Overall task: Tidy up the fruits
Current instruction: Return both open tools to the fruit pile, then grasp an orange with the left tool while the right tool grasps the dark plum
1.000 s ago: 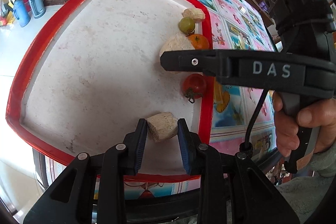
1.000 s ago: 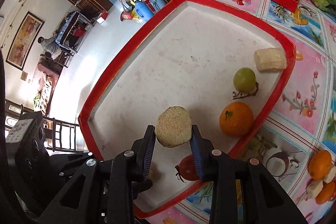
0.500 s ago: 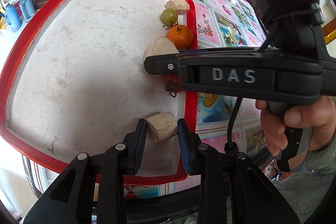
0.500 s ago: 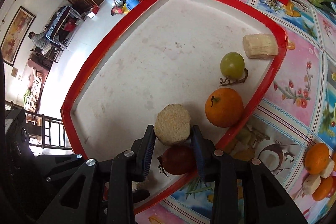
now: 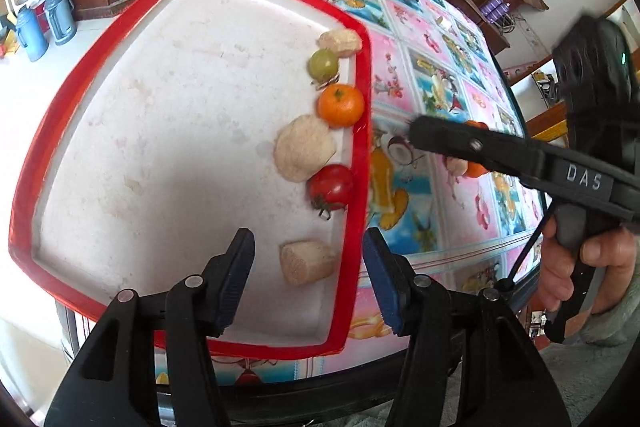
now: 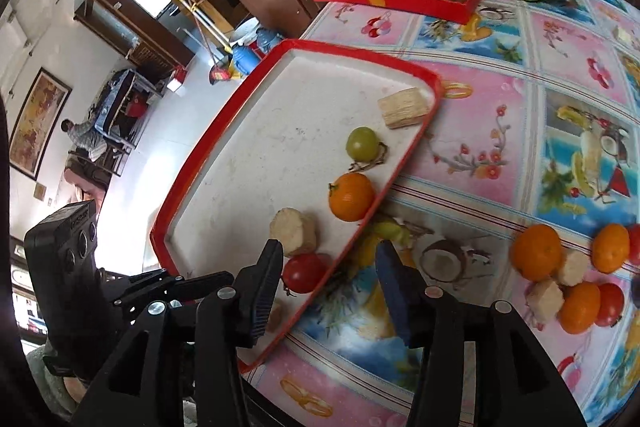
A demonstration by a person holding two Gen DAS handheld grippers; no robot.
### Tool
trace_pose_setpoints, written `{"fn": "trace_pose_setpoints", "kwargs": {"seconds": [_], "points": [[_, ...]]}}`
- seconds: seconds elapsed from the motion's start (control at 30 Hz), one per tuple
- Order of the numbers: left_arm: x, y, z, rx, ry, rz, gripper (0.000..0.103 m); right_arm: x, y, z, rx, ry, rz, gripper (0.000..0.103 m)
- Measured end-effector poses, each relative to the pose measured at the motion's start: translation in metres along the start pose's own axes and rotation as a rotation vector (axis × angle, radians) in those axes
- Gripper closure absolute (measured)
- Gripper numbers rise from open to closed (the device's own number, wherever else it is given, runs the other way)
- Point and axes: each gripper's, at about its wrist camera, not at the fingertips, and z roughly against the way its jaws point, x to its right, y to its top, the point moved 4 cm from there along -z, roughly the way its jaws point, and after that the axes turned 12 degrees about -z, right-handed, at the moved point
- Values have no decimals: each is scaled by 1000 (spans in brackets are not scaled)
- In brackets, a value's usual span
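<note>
Both claws opening, nothing between pads. Left claw (image 5: 308, 267) over cream chunk (image 5: 307, 262) in red tray (image 5: 360, 99). Right claw (image 6: 328, 291) nearer loose fruit pile (image 6: 568, 279) on counter (image 6: 500, 115), at 3 o'clock.

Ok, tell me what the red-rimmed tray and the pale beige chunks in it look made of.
Red-rimmed white tray: probably foam or card with glossy red tape; matte, scuffed floor. Pale beige round chunk and smaller beige chunk: fibrous, striated, dry-looking, perhaps peeled sugarcane; uncertain.
</note>
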Motion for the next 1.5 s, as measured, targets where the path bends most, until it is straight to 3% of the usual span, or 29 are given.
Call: {"fn": "trace_pose_setpoints", "kwargs": {"seconds": [0.37,0.67,0.93,1.13,1.33,1.5], "points": [[50,32,-15,-10,-27,-166,47,91,-20,49,86,-79,-226,48],[93,50,-41,-54,-67,-290,47,133,-41,79,141,-124,-324,48],[123,85,-71,-87,-19,-426,48,169,-56,101,190,-180,-404,48],[132,94,-106,-146,62,-541,48,186,-61,111,210,-199,-448,48],[145,95,-120,-175,62,-613,48,196,-61,115,217,-213,-453,49],[147,103,-130,-183,57,-610,49,204,-56,115,225,-226,-456,49]]}}
